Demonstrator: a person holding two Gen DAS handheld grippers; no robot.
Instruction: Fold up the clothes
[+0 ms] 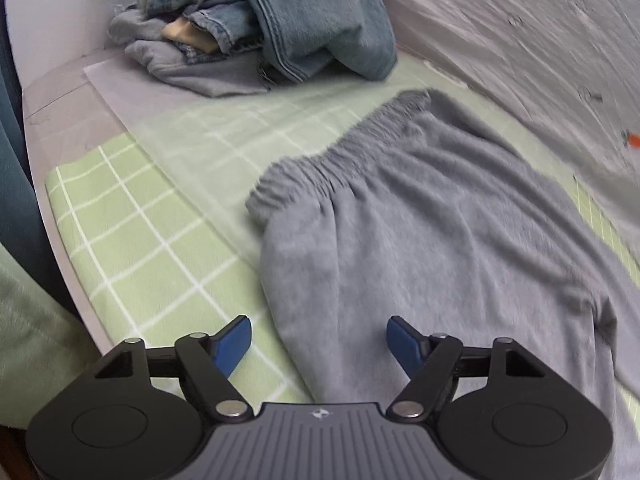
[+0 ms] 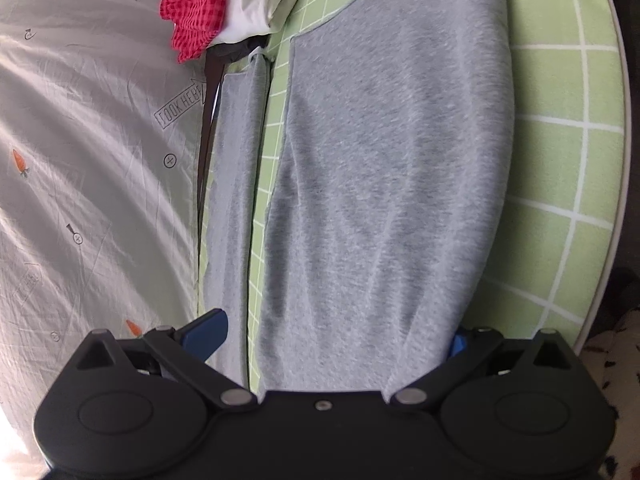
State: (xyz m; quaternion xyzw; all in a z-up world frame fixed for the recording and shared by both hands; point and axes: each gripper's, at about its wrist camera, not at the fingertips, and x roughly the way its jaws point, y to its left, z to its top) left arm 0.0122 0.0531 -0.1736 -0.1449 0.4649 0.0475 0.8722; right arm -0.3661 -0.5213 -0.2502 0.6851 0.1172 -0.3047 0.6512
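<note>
Grey sweatpants (image 1: 420, 216) lie flat on a green checked sheet (image 1: 132, 232), elastic waistband toward the far left in the left wrist view. My left gripper (image 1: 319, 344) is open and empty, its blue pads (image 1: 236, 342) straddling the near edge of the pants. In the right wrist view the pant legs (image 2: 384, 184) stretch away over the sheet (image 2: 568, 140). My right gripper (image 2: 340, 340) is open over the wide leg, whose cloth lies between the pads and hides most of the right one; a narrow grey leg (image 2: 236, 184) lies to the left.
A pile of jeans and grey clothes (image 1: 256, 28) sits at the far left corner. A grey printed quilt (image 2: 92, 160) borders the sheet. Red checked and white cloth (image 2: 216, 4) lie at the far end. The bed edge (image 2: 618, 160) runs along the right.
</note>
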